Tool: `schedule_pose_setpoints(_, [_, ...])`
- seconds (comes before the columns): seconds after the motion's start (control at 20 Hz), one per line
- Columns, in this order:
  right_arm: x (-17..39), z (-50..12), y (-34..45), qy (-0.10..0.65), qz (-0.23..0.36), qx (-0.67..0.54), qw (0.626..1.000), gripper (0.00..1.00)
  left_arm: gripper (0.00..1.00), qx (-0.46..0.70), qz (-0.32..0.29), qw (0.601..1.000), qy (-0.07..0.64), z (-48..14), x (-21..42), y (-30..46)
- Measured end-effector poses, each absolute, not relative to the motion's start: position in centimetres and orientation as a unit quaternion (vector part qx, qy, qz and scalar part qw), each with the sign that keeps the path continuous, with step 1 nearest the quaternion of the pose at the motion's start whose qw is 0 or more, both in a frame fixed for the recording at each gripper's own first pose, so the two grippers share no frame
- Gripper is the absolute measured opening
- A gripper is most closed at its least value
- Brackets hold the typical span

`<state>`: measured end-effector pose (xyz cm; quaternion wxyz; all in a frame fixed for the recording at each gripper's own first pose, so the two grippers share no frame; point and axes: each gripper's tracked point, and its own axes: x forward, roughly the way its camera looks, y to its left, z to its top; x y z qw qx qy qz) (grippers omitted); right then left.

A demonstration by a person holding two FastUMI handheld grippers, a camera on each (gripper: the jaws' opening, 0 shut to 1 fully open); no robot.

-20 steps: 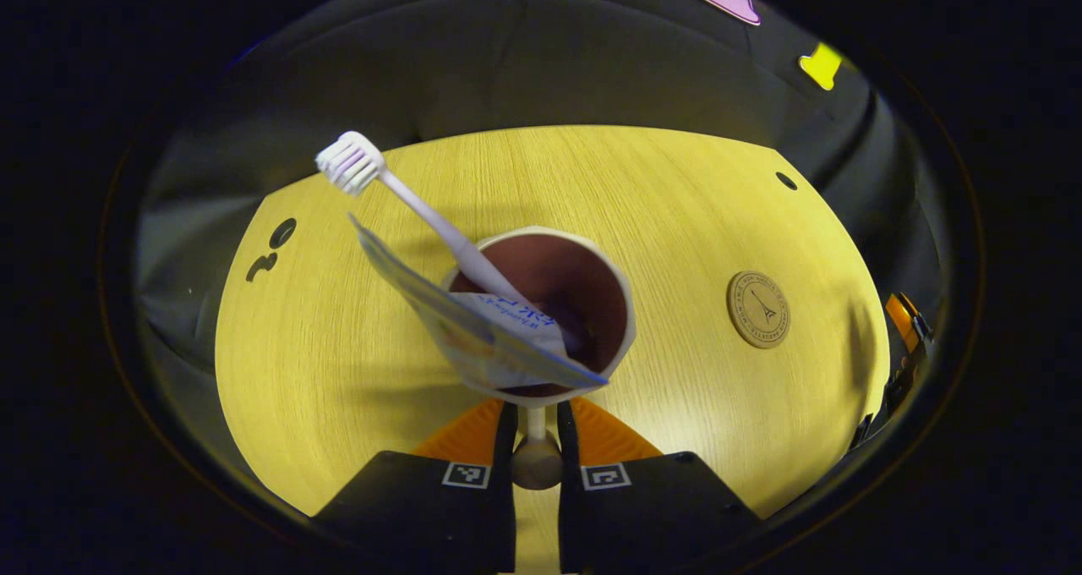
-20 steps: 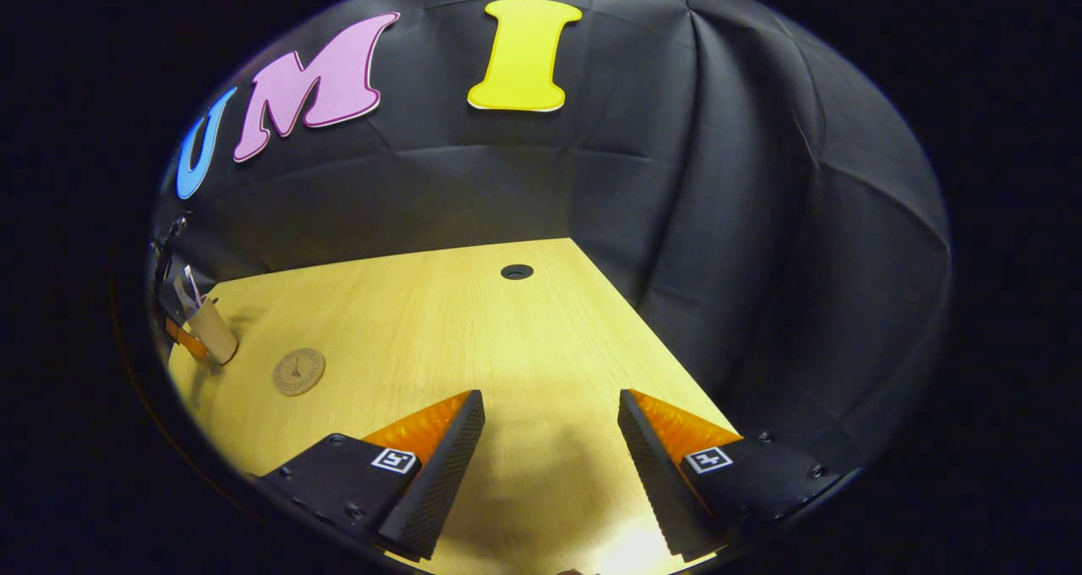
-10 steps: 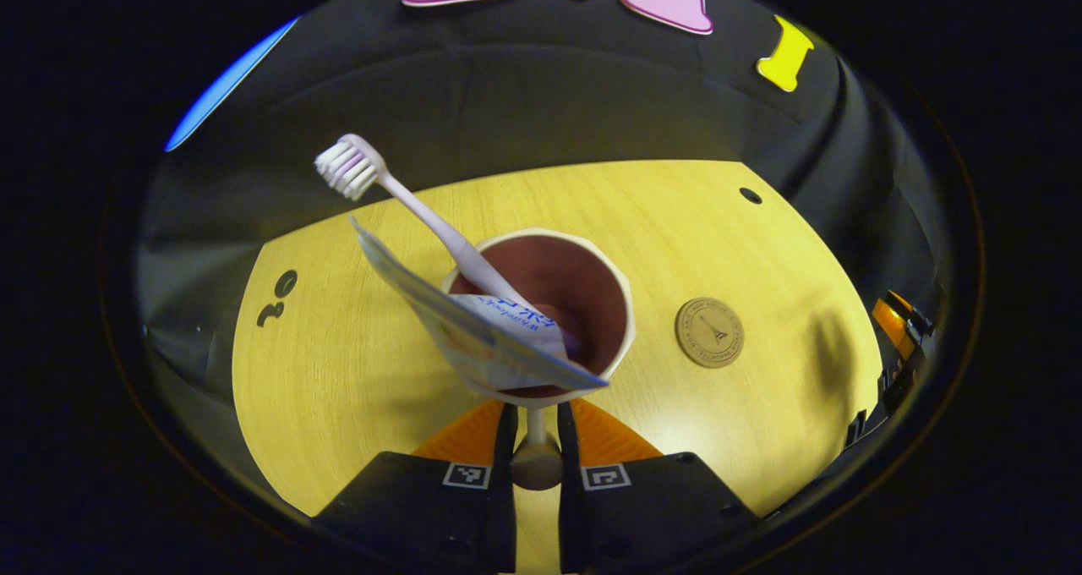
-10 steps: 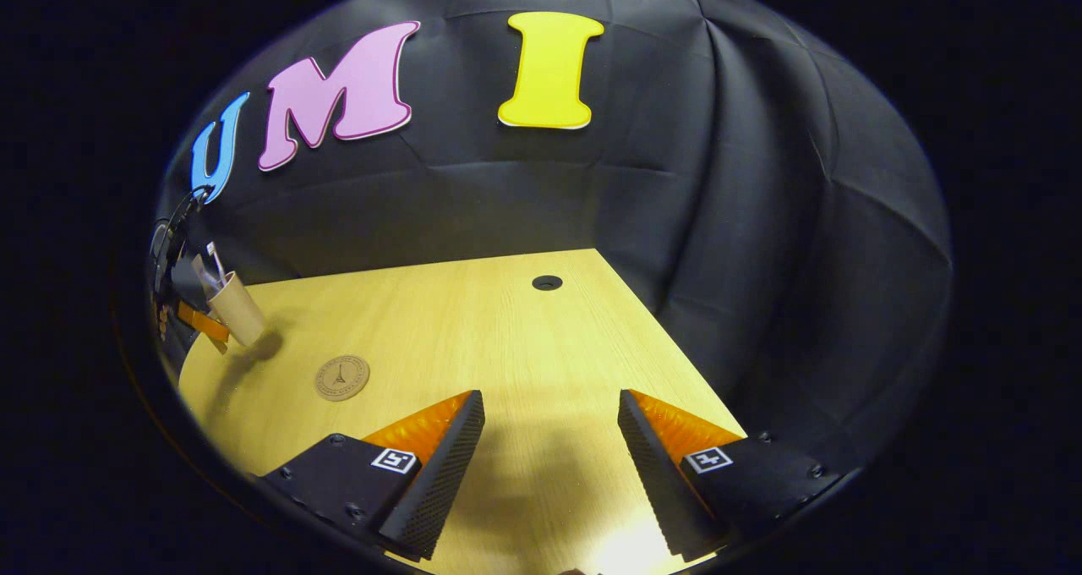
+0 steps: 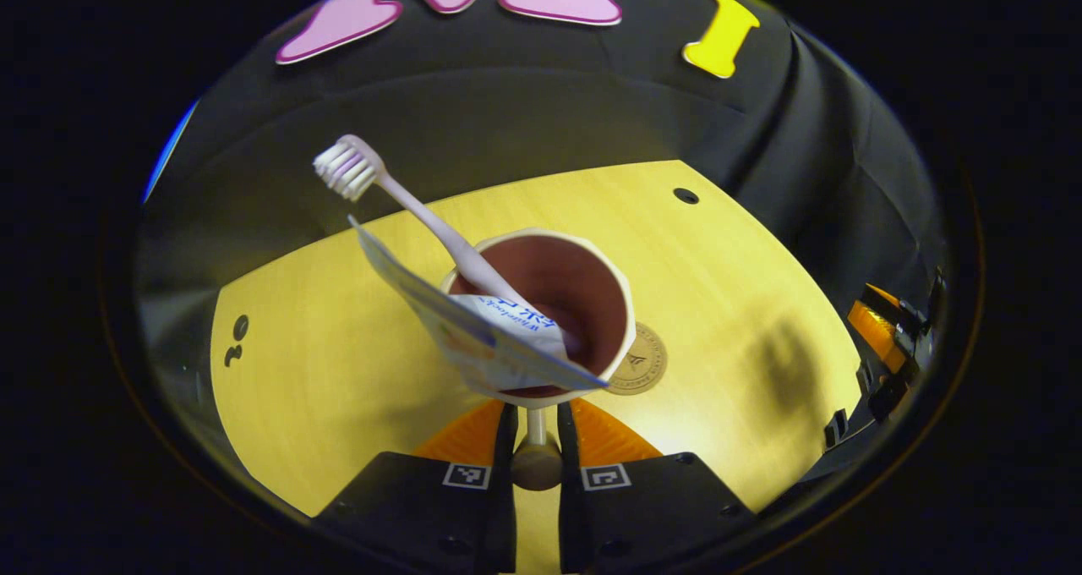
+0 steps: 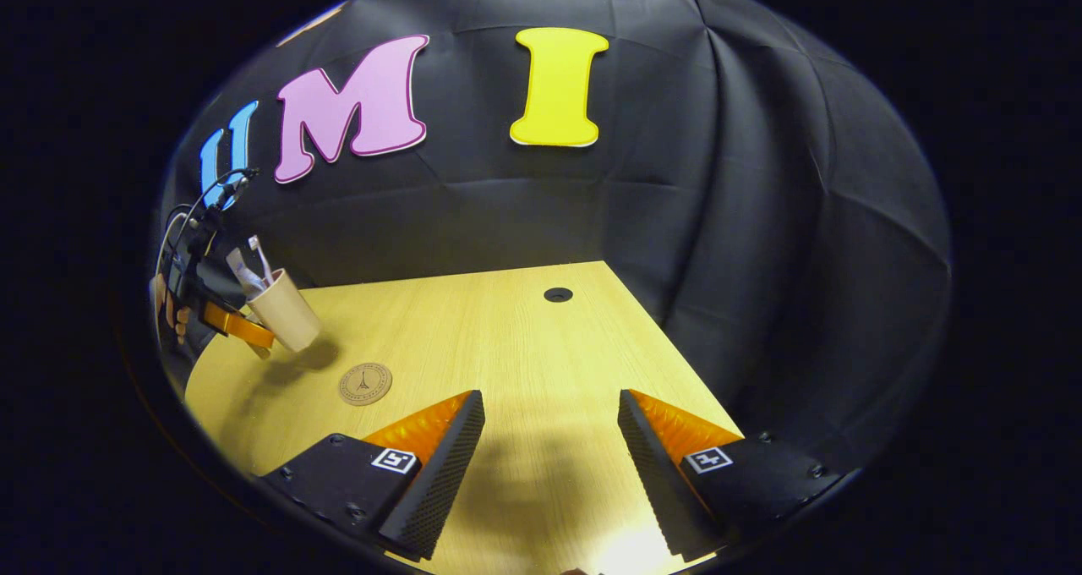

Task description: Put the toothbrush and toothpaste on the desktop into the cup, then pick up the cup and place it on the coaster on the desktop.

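Left gripper view: left gripper (image 5: 535, 431) is pinching the cup (image 5: 541, 317) by its handle, both fingers pressing on it. Cup is hanging above the desktop (image 5: 338, 372), with the coaster (image 5: 642, 364) peeking out just past its right edge. Toothbrush (image 5: 406, 211) and toothpaste (image 5: 473, 325) are both sitting in the cup, leaning out to the left. My read: carry to the coaster is under way. Suggest centring the base over the disc first, keeping the cup upright so the contents aren't tipping out, then lowering straight.

Right gripper view: right gripper (image 6: 549, 448) is idling low over the desktop (image 6: 524, 347), fingers spread, gripping nothing. Cup (image 6: 283, 311) is showing tilted and airborne, well above the coaster (image 6: 365, 383).
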<state>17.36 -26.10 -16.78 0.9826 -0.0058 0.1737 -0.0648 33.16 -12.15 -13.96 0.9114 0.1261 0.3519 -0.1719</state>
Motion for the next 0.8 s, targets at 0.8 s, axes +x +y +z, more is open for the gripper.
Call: schedule_pose_setpoints(0.8, [15.2,-15.0,-27.3,0.149,-0.088,0.047,0.984,0.99,0.24,0.196,-0.176,0.873,0.41,-19.7,33.2,-19.9])
